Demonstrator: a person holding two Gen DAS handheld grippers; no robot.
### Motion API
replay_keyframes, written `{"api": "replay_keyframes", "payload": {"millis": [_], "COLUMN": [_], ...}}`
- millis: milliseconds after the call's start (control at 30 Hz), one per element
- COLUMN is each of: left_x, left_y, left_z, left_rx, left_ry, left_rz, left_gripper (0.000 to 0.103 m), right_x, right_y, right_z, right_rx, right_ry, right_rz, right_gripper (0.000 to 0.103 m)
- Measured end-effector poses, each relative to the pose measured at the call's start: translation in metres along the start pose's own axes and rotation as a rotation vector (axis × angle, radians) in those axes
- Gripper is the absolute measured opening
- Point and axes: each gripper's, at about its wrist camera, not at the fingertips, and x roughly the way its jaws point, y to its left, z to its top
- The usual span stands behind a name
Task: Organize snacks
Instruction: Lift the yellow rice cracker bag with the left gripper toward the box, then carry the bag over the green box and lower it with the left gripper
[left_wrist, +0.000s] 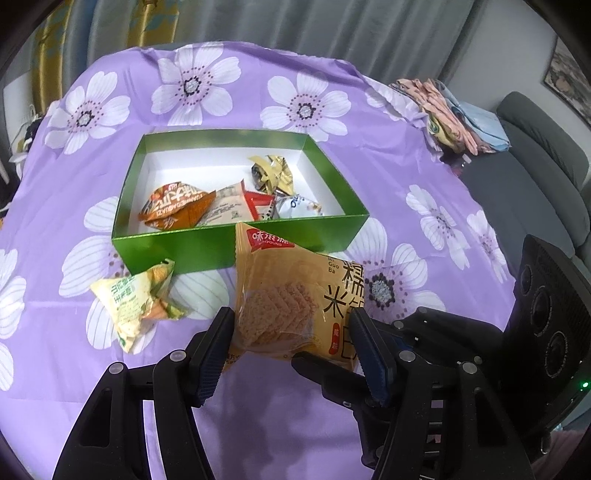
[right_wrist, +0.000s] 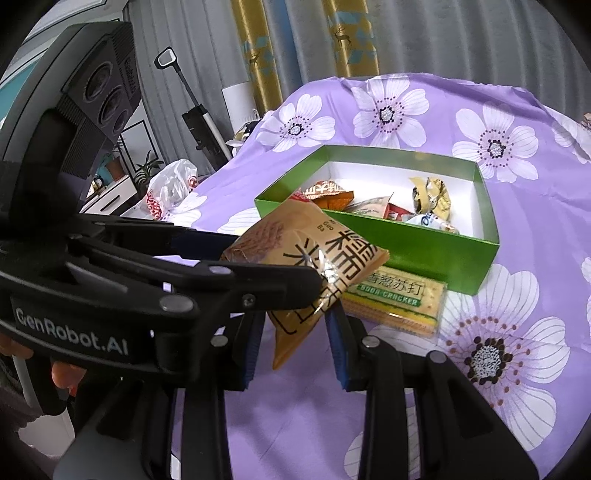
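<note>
As both grippers pinch rice-cracker packet (left_wrist: 291, 295), long axis points toward green box (left_wrist: 207, 247).

In the left wrist view the box (left_wrist: 207, 245) stands mid-frame; its back and left floor is bare, while packets (left_wrist: 177, 208) crowd its front and right. The near wall rises in the way, and the rice cracker bag (left_wrist: 295, 291) held between both sets of jaws blocks the middle approach. A corn packet (left_wrist: 138, 299) lies on the table (left_wrist: 277, 413) at lower left, just before the box. In the right wrist view a soda cracker pack (right_wrist: 397, 304) lies against the box front; open cloth lies at lower right.
</note>
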Motion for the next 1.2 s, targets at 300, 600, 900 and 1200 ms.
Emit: {"api": "replay_keyframes", "payload": {"millis": [300,600,900,1200], "left_x": [0.000,-0.002,-0.002,0.001], "left_y": [-0.007,-0.011,-0.012,-0.012], "left_z": [0.013,0.031,0.048,0.063], "left_rx": [0.024,0.057,0.077,0.084], "left_ry": [-0.017,-0.042,-0.065,-0.080], "left_rz": [0.000,0.010,0.017,0.012], "left_gripper": [0.064,0.064,0.064,0.064], "right_x": [-0.005,-0.005,-0.006,-0.005], "right_y": [-0.006,-0.012,-0.018,-0.024], "right_z": [0.007,0.020,0.034,0.044], "right_rx": [-0.003,-0.002,-0.012,-0.017], "right_ry": [-0.025,-0.066,-0.093,-0.115], "right_rz": [-0.017,-0.030,-0.043,-0.060], "right_gripper": [0.034,0.034,0.034,0.034]}}
